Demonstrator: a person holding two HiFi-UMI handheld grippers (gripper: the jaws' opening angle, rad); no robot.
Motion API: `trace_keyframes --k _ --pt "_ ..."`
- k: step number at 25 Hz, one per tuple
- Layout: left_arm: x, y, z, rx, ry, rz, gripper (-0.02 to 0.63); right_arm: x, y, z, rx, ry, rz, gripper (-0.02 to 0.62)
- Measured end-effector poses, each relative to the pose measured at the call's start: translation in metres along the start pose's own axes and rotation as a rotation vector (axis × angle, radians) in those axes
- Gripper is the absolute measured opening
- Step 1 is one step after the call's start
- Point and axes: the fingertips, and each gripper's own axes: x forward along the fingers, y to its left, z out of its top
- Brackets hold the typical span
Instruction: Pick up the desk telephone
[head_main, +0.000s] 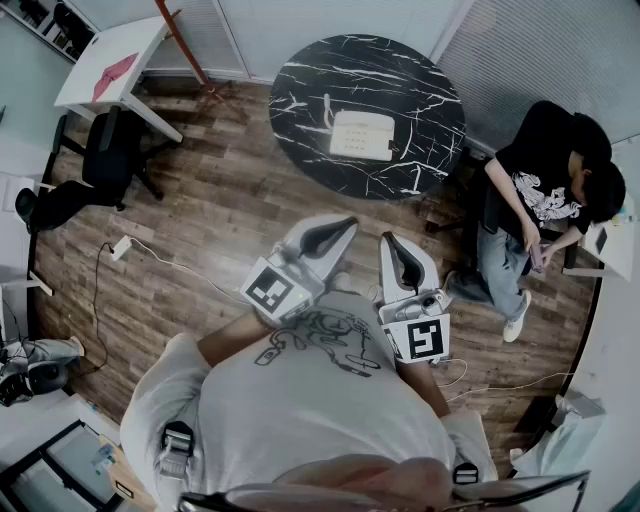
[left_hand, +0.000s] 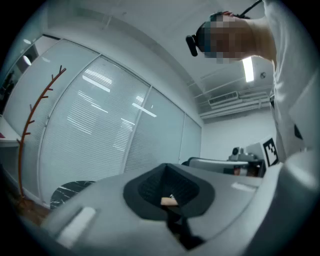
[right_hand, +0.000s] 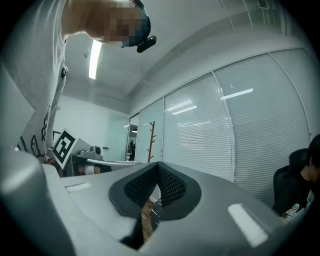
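Both the left gripper (head_main: 340, 226) and right gripper (head_main: 392, 242) sit level, jaws pressed together on nothing, well short of the desk telephone (head_main: 362, 135) on the round black table (head_main: 410, 80), so the person should step closer and spread the jaws before reaching.

The left tongs (left_hand: 167, 184) point level, black-padded jaws pressed together with nothing between them, toward a glass wall hung with white blinds (left_hand: 100, 135), a reddish-brown coat stand (left_hand: 29, 125) at the left, a sliver of black marbled worktop (left_hand: 70, 192) low down, and a person's white shirt (left_hand: 300, 100) on the right.
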Motion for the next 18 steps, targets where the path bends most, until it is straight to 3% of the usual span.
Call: trace_keyframes --k 18 --pt "0.018 -0.012 -0.012 -0.001 0.005 0.032 0.003 -0.016 -0.020 -0.008 -0.002 0.007 0.040 0.006"
